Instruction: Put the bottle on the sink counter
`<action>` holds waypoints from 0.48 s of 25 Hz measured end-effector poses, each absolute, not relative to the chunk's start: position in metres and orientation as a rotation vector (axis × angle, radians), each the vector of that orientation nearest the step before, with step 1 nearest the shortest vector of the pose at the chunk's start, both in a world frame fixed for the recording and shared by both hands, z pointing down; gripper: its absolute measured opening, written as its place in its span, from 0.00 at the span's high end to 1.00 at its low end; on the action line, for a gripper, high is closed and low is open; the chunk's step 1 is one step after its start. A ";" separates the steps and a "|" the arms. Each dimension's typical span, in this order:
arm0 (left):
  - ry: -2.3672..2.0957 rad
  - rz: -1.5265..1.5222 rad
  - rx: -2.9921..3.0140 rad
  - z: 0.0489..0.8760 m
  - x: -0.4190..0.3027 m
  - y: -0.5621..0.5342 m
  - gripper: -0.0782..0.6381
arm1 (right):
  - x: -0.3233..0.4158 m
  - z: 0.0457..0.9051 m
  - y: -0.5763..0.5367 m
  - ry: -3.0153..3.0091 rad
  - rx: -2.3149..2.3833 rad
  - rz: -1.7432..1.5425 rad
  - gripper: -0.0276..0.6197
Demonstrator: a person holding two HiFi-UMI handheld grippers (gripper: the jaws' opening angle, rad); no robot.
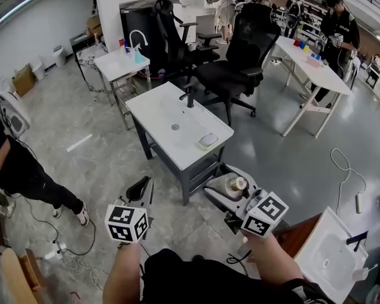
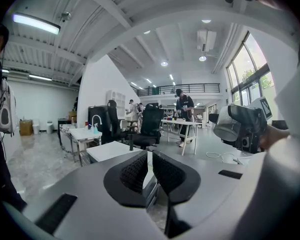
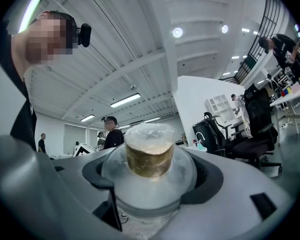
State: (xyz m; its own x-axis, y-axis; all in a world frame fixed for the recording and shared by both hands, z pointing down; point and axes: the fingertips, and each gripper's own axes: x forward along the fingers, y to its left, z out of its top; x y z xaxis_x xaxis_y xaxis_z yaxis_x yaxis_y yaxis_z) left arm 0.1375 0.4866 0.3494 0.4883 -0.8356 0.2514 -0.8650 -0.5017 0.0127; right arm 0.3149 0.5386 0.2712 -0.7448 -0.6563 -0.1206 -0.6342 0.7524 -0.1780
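Observation:
The white sink counter (image 1: pixel 158 116) stands mid-floor ahead of me, with a black tap (image 1: pixel 190 97) at its far edge; it also shows low in the left gripper view as the sink counter (image 2: pixel 110 151). My right gripper (image 1: pixel 233 187) is shut on a pale translucent bottle (image 1: pixel 227 186) with a gold cap (image 1: pixel 239 183), held low in front of the counter's near right corner. The right gripper view shows the bottle (image 3: pixel 149 181) filling the space between the jaws of my right gripper (image 3: pixel 150 186). My left gripper (image 1: pixel 139 190) is shut with nothing in it, its pads (image 2: pixel 135 171) pressed close together.
A green-and-white sponge (image 1: pixel 208 140) lies on the counter's near right corner. Black office chairs (image 1: pixel 240 56) stand behind it, a second sink table (image 1: pixel 117 62) at back left, a long white table (image 1: pixel 310 62) at right. A person (image 1: pixel 19 170) is at left; another basin (image 1: pixel 332 252) at lower right.

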 end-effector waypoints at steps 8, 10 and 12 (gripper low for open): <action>-1.486 0.327 2.570 0.360 0.143 0.465 0.84 | 0.320 0.278 0.513 2.787 -1.035 -0.186 0.41; -1.487 0.328 2.564 0.363 0.138 0.452 0.84 | 0.316 0.280 0.500 2.791 -1.035 -0.191 0.41; -1.485 0.326 2.557 0.367 0.133 0.435 0.84 | 0.310 0.283 0.484 2.796 -1.036 -0.194 0.41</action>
State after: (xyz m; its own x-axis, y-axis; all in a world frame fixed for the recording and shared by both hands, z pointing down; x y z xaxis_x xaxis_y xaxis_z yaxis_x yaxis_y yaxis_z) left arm 0.1327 0.4351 0.3671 0.4814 -0.8339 0.2699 -0.8703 -0.4914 0.0338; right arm 0.3105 0.4842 0.2827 -0.7491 -0.6550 -0.0989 -0.6351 0.7526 -0.1737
